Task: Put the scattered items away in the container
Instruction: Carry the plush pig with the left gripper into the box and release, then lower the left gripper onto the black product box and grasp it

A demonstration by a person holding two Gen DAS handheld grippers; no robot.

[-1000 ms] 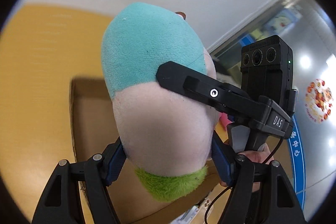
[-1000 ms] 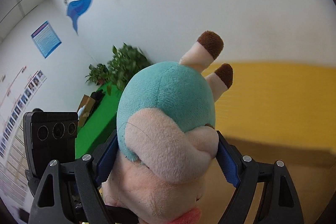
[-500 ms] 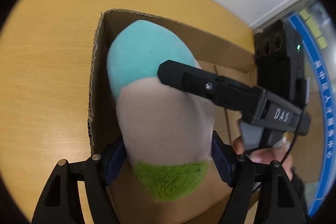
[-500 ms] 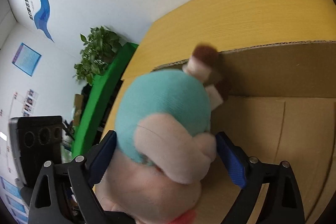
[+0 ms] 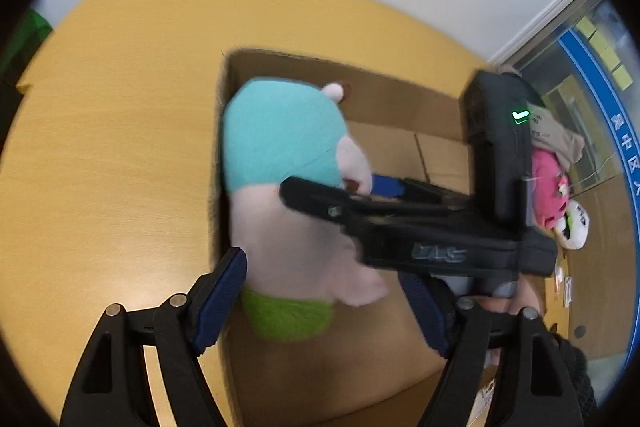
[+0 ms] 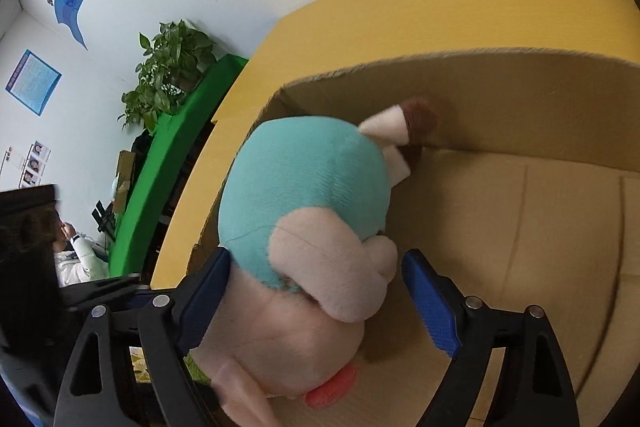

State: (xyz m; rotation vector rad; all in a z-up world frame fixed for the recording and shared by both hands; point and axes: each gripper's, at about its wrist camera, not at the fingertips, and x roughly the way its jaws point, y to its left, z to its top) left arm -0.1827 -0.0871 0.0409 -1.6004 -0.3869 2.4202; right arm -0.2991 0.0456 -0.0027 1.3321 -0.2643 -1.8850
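A plush toy [image 5: 292, 195] with a teal head, pale pink body and green base lies inside an open cardboard box [image 5: 392, 99], against its left wall. My left gripper [image 5: 328, 291] is open, its blue pads clear of the toy's sides. In the right wrist view the same toy [image 6: 304, 227] shows brown-tipped horns near the box wall [image 6: 500, 99]. My right gripper [image 6: 316, 291] is open; its left pad touches the toy and its right pad stands off it. The right gripper crosses the toy in the left wrist view.
The box sits on a yellow wooden table [image 5: 100, 167]. A pink plush [image 5: 548, 187] and a white plush [image 5: 576, 231] lie on the table to the right of the box. A green cabinet and a plant [image 6: 172, 67] stand beyond the table's edge.
Both grippers lowered the plush toy into the box, then opened and let it go. The left gripper has drawn back a little from the box.
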